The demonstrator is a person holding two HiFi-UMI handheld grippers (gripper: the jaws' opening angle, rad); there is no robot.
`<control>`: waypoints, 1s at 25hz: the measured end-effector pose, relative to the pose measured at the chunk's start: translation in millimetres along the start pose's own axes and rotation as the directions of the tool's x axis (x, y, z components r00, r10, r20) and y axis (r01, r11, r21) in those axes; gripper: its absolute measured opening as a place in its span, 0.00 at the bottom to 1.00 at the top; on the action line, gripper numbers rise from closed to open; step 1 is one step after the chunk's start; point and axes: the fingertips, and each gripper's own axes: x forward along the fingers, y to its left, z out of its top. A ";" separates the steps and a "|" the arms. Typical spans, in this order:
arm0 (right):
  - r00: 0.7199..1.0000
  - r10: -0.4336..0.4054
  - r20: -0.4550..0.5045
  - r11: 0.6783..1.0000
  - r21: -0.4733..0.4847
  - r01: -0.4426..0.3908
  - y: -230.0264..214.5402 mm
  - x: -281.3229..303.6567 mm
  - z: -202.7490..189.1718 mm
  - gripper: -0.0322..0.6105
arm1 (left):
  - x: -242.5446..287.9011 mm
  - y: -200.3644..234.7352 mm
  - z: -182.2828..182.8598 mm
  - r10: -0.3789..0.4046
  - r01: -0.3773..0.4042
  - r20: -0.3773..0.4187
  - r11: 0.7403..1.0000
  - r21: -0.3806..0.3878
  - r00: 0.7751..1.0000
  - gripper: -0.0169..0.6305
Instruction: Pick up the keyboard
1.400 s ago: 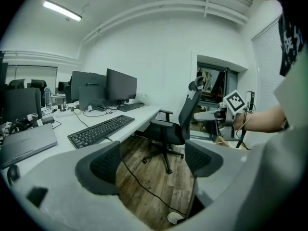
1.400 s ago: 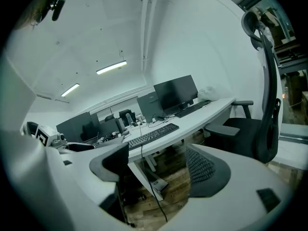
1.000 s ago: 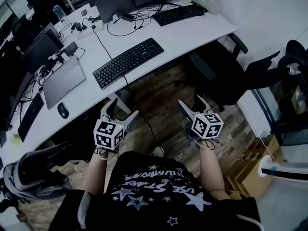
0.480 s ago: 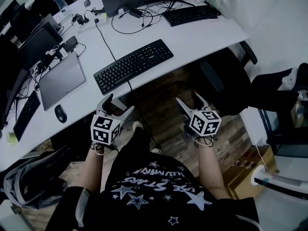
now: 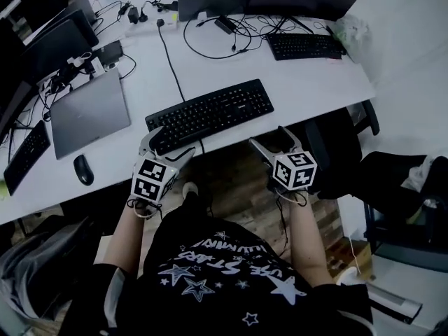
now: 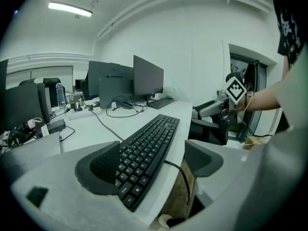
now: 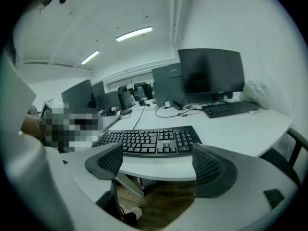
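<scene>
Plainly, nothing had been gripped yet. At the left of the white bench lay a small black mouse and a closed grey laptop, both apart from the work. The left gripper hovered at the bench's near edge. Its fingers were spread wide and empty, lined up with the left end of the long black keyboard. That keyboard lay flat and slanted on the bench, close to the near edge.

A thin black cable crossed the bench to the keyboard's back, and a stretch of it dropped over the edge in front. I could not tell whether it was the keyboard's own lead. If it was, a quick lift would likely have drawn it taut and twisted the board out of the grip.

The right gripper hung just off the bench edge near the keyboard's right end. Its fingers were likewise wide open and held nothing. A pinch at one end alone would probably have let so long a board droop and slide free. Fingers closing on the keys, not the frame, might have slipped. A clumsy nudge could have pushed it off the edge.
</scene>
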 end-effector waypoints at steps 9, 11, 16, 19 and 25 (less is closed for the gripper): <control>0.929 0.086 -0.361 0.817 -0.508 -0.273 21.3 89.5 11.9 0.86 | 11.3 52.3 -2.0 0.019 -0.019 0.005 1.000 -0.023 1.000 0.67; 0.892 0.081 -0.445 0.726 -0.587 -0.359 26.0 102.6 11.5 0.88 | 13.3 63.1 -2.5 0.020 -0.020 0.006 0.999 -0.031 1.000 0.67; 0.772 0.036 -0.635 0.556 -0.629 -0.544 27.8 126.9 4.5 0.89 | 17.5 87.7 -3.0 0.033 -0.032 0.008 0.998 -0.047 0.999 0.67; 0.728 0.027 -0.685 0.475 -0.632 -0.612 31.5 141.7 0.9 0.90 | 18.8 98.3 -6.4 0.047 -0.046 0.006 0.997 -0.064 0.999 0.67; 0.618 0.004 -0.786 0.367 -0.574 -0.732 29.6 162.9 -10.3 0.93 | 18.3 104.2 -12.6 0.096 -0.097 -0.022 0.989 -0.108 0.995 0.67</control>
